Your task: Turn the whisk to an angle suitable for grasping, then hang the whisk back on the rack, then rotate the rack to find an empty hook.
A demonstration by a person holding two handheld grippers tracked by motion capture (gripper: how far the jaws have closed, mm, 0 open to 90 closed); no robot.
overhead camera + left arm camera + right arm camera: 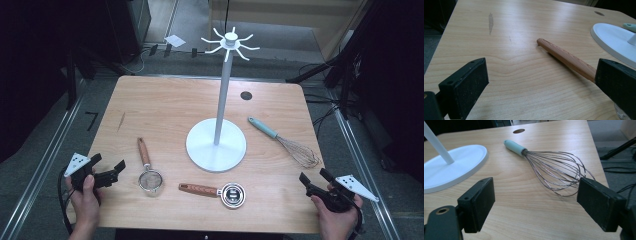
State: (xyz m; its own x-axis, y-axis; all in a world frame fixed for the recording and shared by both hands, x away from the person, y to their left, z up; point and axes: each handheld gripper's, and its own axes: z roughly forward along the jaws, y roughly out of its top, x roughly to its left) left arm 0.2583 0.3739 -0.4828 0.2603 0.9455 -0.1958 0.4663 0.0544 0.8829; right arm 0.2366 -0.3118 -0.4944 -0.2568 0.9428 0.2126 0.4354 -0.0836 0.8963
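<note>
Utensils lie around the white hook stand, the landmark at the middle of the worktop. A small strainer with a wooden handle lies to the stand's left, a metal measuring cup with a wooden handle lies in front of it, and a whisk with a pale green handle lies to its right.

All three look light and stiff. The whisk's thin wires would likely flex and slip under a pinch, so its handle seems the better place to hold; the same goes for the strainer, whose mesh bowl looks easy to dent. The round wooden handles may roll a little between flat pads.

Left gripper rests near the worktop's front-left corner, left of the strainer, jaws spread wide and holding nothing. Right gripper sits at the front right, just short of the whisk's wire end, jaws likewise wide apart and empty, touching nothing.
</note>
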